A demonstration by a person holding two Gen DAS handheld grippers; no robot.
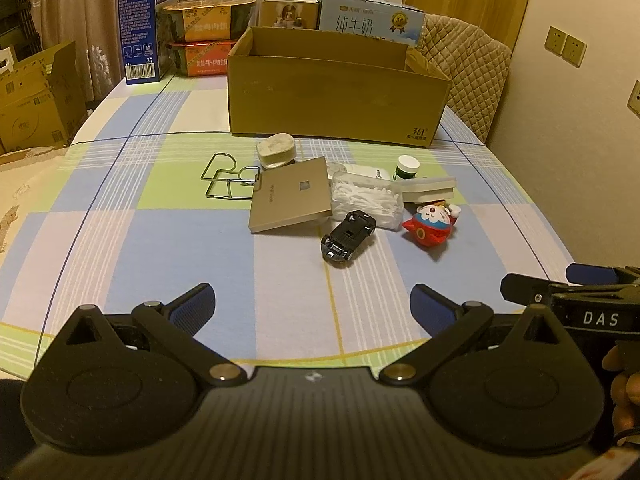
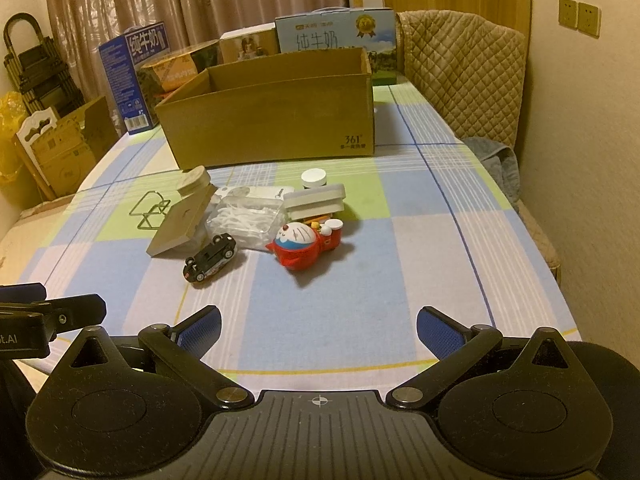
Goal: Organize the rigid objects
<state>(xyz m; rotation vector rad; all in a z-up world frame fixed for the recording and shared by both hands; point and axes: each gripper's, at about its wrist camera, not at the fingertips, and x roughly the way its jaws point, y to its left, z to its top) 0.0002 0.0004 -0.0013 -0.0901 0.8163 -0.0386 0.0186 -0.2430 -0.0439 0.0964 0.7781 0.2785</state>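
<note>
A pile of small objects lies mid-table before an open cardboard box point(image 1: 336, 92) point(image 2: 272, 120): a black toy car point(image 1: 349, 235) point(image 2: 210, 257), a red and white cat figurine point(image 1: 431, 224) point(image 2: 306, 244), a gold flat box point(image 1: 291, 195) point(image 2: 178, 220), a clear box of floss picks point(image 1: 366, 200) point(image 2: 244, 222), a wire stand point(image 1: 228, 178) point(image 2: 150, 210), a white-capped jar point(image 1: 407, 167) point(image 2: 314, 179) and a white lidded case point(image 1: 430, 190) point(image 2: 314, 202). My left gripper point(image 1: 312, 308) and right gripper point(image 2: 319, 332) hover open near the table's front, both short of the pile and holding nothing.
Milk cartons point(image 1: 150, 20) point(image 2: 336, 36) and food boxes point(image 1: 208, 36) stand behind the cardboard box. A quilted chair point(image 2: 464, 80) is at the right, cardboard cartons point(image 1: 36, 96) on the floor left. The checked tablecloth point(image 2: 400, 248) is bare to the right of the pile.
</note>
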